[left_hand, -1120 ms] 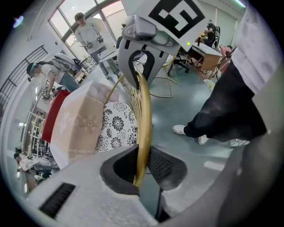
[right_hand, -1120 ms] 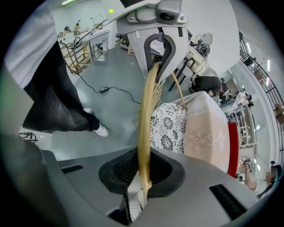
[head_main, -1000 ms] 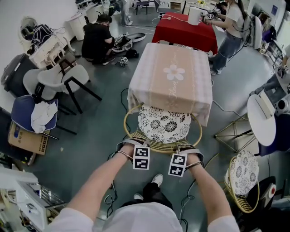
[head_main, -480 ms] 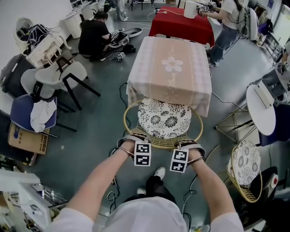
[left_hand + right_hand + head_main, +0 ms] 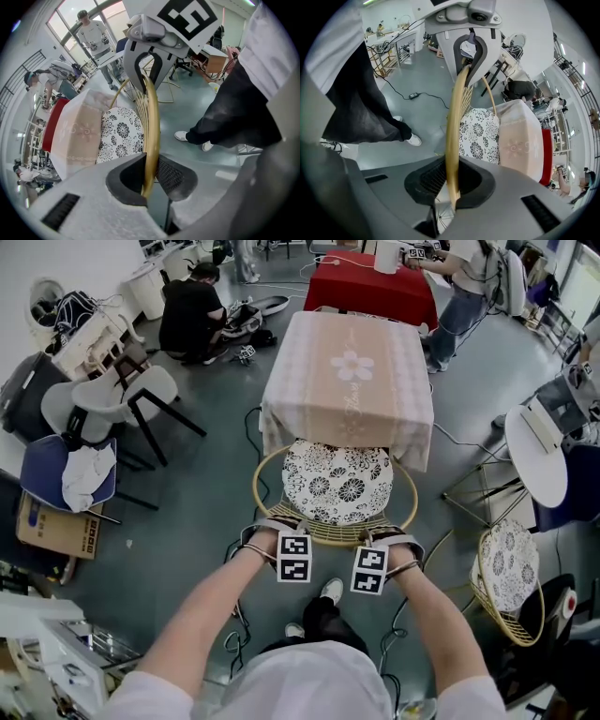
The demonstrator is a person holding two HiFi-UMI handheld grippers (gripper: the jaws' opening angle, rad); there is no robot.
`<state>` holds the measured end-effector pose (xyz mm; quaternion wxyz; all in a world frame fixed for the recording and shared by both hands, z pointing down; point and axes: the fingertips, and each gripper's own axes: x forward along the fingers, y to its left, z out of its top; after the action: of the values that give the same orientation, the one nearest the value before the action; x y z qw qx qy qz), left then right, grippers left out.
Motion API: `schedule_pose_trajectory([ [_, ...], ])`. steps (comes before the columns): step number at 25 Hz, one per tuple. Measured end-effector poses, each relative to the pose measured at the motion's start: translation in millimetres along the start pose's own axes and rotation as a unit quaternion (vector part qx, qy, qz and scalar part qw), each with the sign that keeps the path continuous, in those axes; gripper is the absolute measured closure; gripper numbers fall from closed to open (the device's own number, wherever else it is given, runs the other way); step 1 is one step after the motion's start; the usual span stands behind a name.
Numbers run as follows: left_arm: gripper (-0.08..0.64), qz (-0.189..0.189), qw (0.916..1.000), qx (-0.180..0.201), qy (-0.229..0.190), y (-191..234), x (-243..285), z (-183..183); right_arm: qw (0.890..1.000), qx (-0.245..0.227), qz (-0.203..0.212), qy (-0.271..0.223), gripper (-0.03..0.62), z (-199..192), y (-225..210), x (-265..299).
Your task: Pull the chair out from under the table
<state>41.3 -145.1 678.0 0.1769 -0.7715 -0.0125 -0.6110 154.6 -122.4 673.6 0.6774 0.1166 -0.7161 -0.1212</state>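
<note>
Before one table, left gripper and right gripper clamp one chair.

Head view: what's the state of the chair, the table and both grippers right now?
chair: upright, seat mostly out, far edge at the table's hanging cloth.
table: covered by a pink cloth with a flower print.
left gripper: shut on the chair's golden back rim.
right gripper: shut on the same rim.
</note>
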Motion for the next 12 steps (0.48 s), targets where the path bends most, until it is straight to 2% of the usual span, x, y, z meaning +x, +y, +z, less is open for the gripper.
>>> schedule_pose_trajectory([
  [12,0.509,-0.001,1.0,0.003,-0.004,-38,-10,1,1.0,0.005,-0.003,0.002,0.563,11,36,-12],
])
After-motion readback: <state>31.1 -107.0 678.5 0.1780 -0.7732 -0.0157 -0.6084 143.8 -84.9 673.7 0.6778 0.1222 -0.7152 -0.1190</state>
